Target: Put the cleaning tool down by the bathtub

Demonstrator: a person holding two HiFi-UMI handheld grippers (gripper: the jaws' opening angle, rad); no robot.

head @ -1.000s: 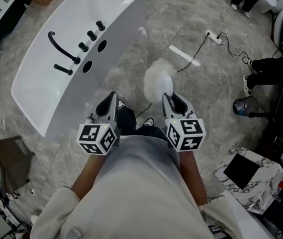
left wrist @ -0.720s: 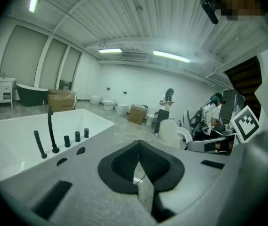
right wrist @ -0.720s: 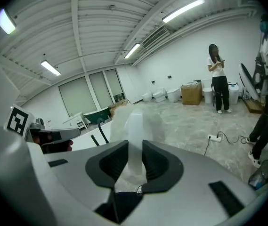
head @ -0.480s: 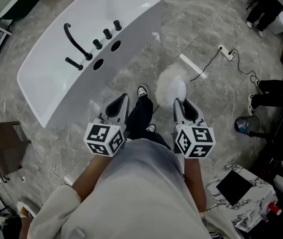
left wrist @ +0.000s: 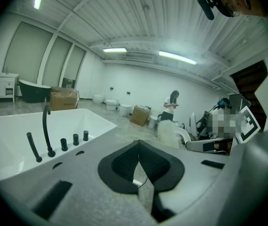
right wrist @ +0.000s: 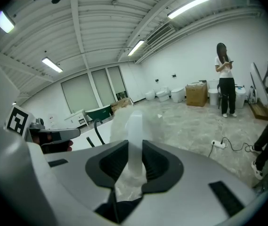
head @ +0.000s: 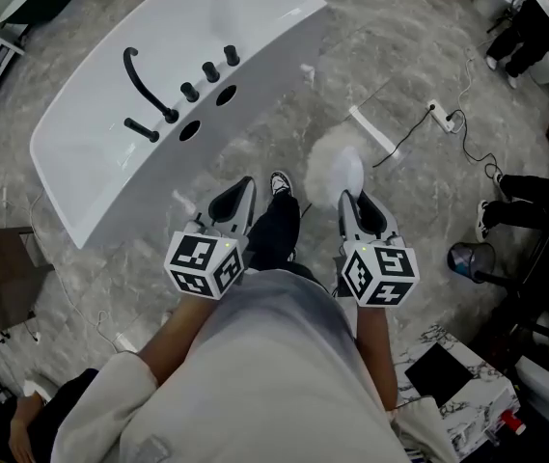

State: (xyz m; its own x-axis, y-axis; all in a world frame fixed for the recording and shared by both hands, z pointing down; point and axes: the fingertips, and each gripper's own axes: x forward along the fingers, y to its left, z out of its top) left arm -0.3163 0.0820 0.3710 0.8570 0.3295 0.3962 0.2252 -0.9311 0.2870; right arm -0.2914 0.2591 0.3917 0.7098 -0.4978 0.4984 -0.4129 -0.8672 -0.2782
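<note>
The left gripper point(head: 238, 191) hovers just beside the bathtub's point(head: 255, 75) near wall, its fingers point(left wrist: 124, 163) pressed together with nothing between them. The right gripper point(head: 351, 201), farther from the bathtub, has its fingers point(right wrist: 111, 165) clamped on the white handle of the duster point(head: 336, 167). The duster's fluffy head sticks out ahead over the floor point(head: 255, 152), apart from the bathtub. A black tap point(head: 145, 83) stands on the bathtub's rim. Past the duster, well away from the bathtub, a power strip point(head: 440, 116) lies on the floor.
</note>
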